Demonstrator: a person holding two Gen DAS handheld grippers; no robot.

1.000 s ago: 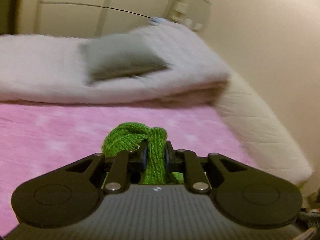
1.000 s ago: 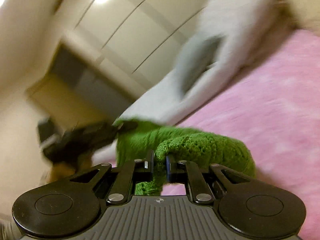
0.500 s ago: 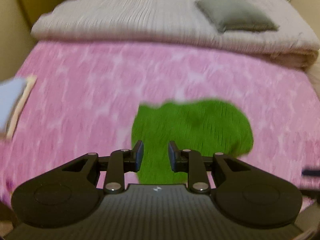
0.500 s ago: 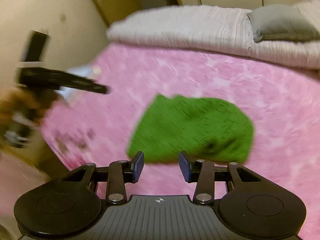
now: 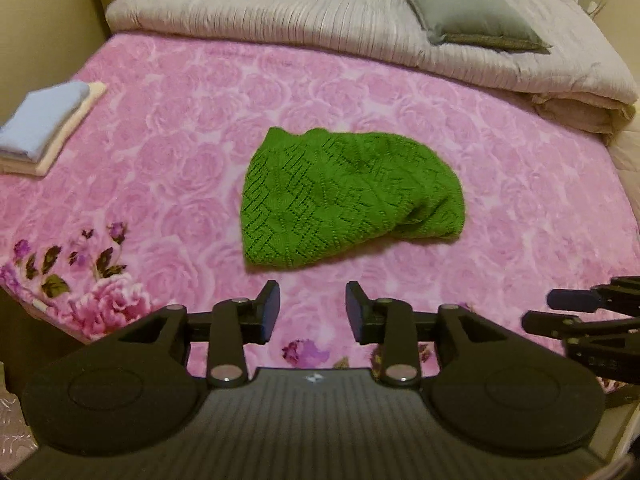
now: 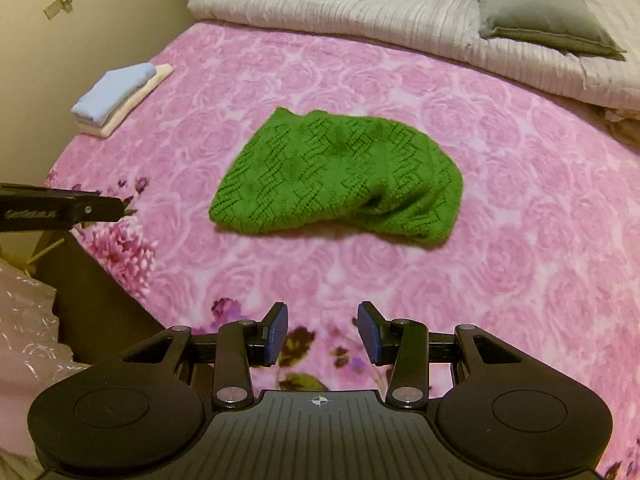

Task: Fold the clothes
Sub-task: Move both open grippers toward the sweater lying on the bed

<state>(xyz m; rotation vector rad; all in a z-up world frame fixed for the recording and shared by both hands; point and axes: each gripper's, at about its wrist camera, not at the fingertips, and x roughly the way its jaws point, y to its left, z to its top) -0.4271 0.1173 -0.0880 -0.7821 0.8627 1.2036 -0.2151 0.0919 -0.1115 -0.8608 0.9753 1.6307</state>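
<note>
A green knitted garment [image 5: 348, 196] lies folded in a rounded heap in the middle of the pink rose-patterned blanket [image 5: 168, 128]; it also shows in the right wrist view [image 6: 340, 180]. My left gripper [image 5: 312, 312] is open and empty, held back from the garment near the bed's front edge. My right gripper [image 6: 322, 332] is open and empty, also behind the garment. The right gripper's tips show at the right edge of the left wrist view [image 5: 568, 308]. The left gripper shows at the left edge of the right wrist view [image 6: 60, 210].
A stack of folded clothes, light blue on cream [image 5: 44, 124], sits at the blanket's left edge, also in the right wrist view [image 6: 120, 96]. A rolled beige quilt [image 5: 320, 12] with a grey pillow [image 5: 472, 20] lies along the far side. Walls stand at the left and right.
Both grippers let go of the green garment, opened and pulled back. The garment now lies on the blanket; a second ago both held it up.
</note>
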